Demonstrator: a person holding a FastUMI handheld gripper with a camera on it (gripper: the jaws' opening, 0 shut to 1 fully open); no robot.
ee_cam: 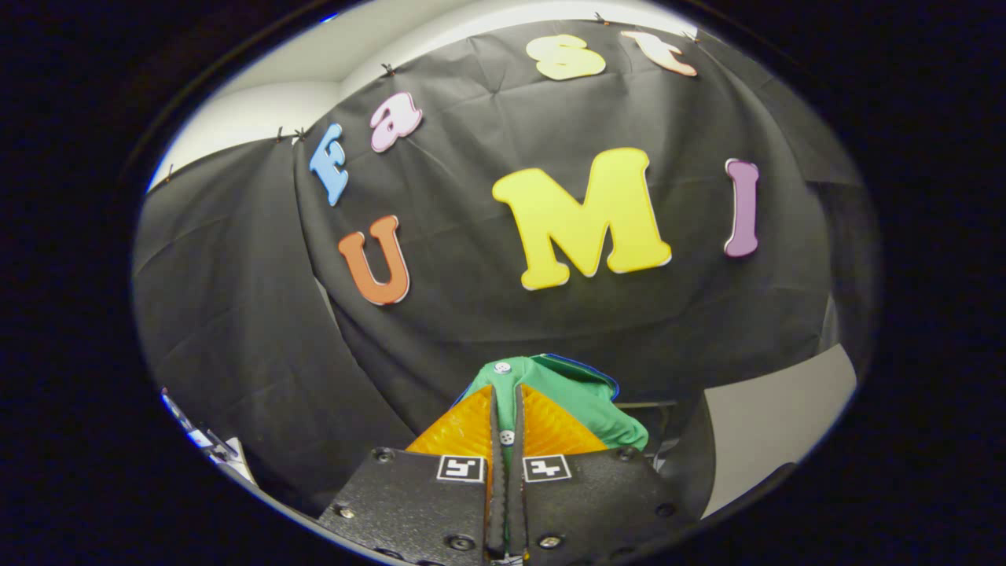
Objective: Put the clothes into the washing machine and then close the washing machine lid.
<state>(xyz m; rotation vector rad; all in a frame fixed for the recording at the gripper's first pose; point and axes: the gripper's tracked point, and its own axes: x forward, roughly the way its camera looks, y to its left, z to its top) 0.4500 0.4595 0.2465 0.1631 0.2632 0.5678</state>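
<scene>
Your gripper (507, 424) clamps a green shirt (585, 397) between both fingers, lifted before the far black cloth (236, 314). Only a thin placket fold is pinched, so a swing could slip it free.

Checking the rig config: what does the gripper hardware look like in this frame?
The gripper has two matte black bodies with a textured finish and visible screw heads. Each carries a small square black-and-white marker near its front edge. The fingers are translucent orange wedges with ribbed faces, tapering forward, with dark toothed strips along their inner edges. No cables visible.
</scene>
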